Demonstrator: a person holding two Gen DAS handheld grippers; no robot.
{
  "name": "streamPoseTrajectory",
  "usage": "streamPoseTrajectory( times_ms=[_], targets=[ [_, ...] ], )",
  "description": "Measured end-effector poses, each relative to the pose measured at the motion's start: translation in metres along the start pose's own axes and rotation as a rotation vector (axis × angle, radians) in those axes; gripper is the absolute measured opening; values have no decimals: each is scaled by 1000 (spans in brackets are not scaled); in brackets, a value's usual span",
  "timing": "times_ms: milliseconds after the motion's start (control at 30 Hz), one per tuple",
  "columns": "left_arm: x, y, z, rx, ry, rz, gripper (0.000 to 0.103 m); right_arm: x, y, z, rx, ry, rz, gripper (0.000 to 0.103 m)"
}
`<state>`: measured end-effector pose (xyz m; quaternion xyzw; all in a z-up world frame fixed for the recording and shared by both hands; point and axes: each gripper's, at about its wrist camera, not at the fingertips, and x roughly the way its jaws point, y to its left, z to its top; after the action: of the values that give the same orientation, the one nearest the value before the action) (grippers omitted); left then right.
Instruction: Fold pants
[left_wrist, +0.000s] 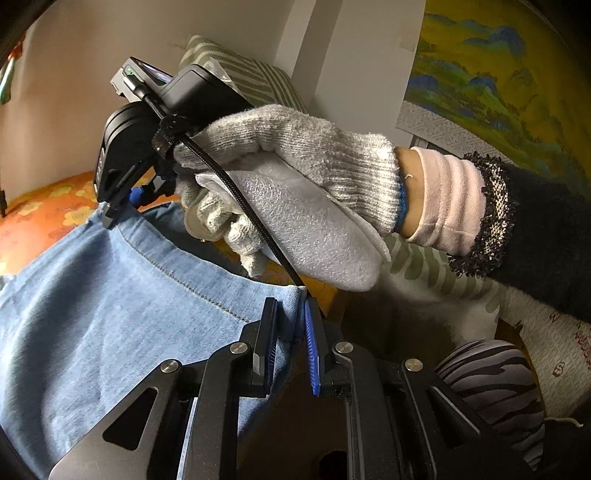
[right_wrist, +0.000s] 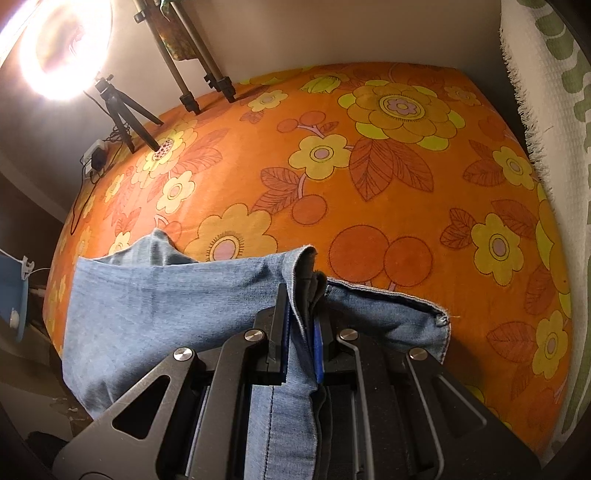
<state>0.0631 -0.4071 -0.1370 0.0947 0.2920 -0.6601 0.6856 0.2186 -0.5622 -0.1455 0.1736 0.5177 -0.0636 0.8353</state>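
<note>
Pants (right_wrist: 177, 295): light blue denim, soft and creased, hanging from both claws just above an orange bedspread (right_wrist: 388, 177) printed with yellow flowers.
Left claw (left_wrist: 290, 332): clenched on a stitched denim edge, cloth pinched between its black, blue-padded fingers.
Right claw (right_wrist: 301, 332): clenched on a bunched hem, folds rising between its fingers.
Right hand (left_wrist: 295, 184): in a grey knitted glove, gripping the right claw's handle.
Far edge: tripods (right_wrist: 122, 110) and a glaring ring lamp (right_wrist: 62, 48).

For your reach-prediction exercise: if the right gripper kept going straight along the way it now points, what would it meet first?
The right gripper, shut on the jeans, points steeply down at the orange flowered sheet. Past the denim bunched ahead of its fingers, the sheet's bare surface looks like first contact, though depth is hard to judge.
</note>
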Motion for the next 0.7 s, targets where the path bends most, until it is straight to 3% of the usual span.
streamPoseTrajectory(
  times_ms=[267, 333, 367, 433, 700],
  targets=[
    [2, -9, 2, -1, 38, -16, 15, 1, 0, -2, 9, -1, -17, 11],
    [2, -15, 2, 11, 47, -19, 24, -2, 1, -2, 5, -3, -35, 16],
    [2, -18, 2, 17, 52, -14, 27, -4, 0, -1, 9, -5, -41, 23],
    [-1, -22, 1, 18, 55, -8, 35, -13, 0, -1, 15, -23, -56, 24],
    [-42, -15, -2, -26, 22, 29, 42, -60, -7, -15, 85, -97, -16, 29]
  ],
)
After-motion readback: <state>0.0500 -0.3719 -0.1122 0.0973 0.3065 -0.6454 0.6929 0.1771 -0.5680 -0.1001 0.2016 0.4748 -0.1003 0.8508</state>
